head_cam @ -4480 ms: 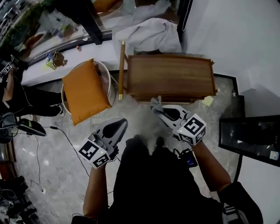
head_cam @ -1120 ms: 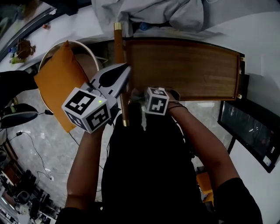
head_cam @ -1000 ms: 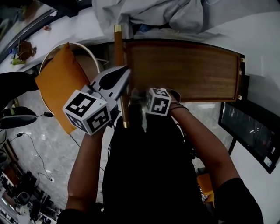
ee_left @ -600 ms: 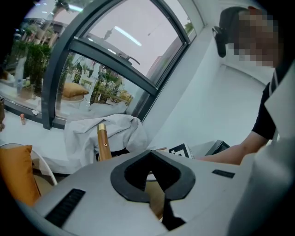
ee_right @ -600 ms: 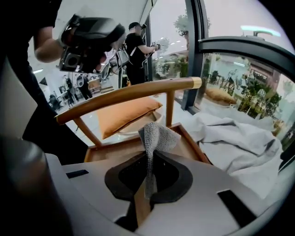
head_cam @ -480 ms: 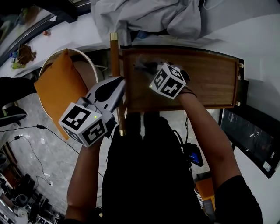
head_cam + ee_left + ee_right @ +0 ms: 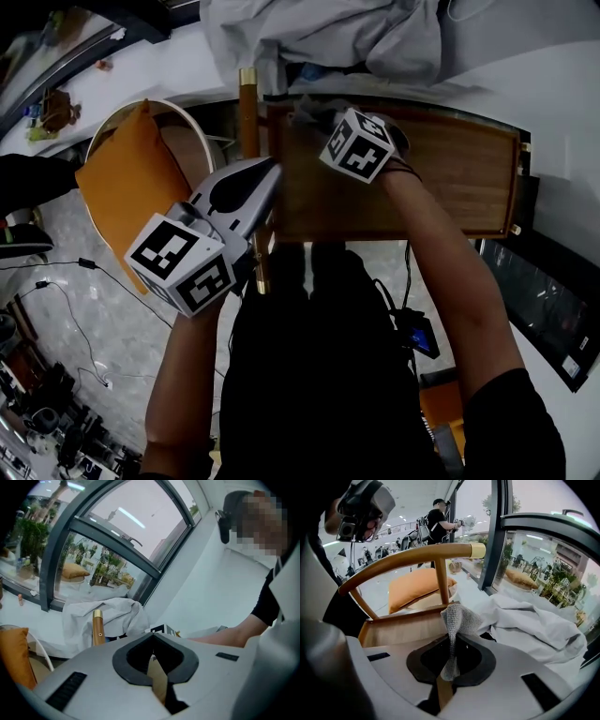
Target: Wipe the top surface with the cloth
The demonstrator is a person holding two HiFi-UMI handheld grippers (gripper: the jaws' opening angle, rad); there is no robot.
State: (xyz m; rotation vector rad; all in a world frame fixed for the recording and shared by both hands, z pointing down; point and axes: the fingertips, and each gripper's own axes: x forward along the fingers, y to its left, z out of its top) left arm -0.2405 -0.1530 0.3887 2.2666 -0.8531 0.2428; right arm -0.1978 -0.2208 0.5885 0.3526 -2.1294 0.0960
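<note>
The wooden table top [image 7: 450,178] has a raised rim and lies below me. My right gripper [image 7: 314,117] is over its far left corner, shut on a grey woven cloth [image 7: 302,112] that rests on the wood. In the right gripper view the cloth [image 7: 458,618] stands up from between the shut jaws of that gripper [image 7: 451,638], with the table top [image 7: 401,629] just beyond. My left gripper [image 7: 270,172] hangs shut and empty at the table's left edge; in its own view the left gripper [image 7: 152,637] holds nothing.
A wooden chair rail with a gold end cap [image 7: 248,84] runs along the table's left side. An orange cushion [image 7: 127,178] lies on the chair seat at left. A crumpled white sheet [image 7: 319,33] covers the ledge behind the table. A dark screen [image 7: 553,300] stands at right.
My right gripper has carried the cloth from the table's near left edge across the top to its far left corner. The left gripper has stayed about where it was.
</note>
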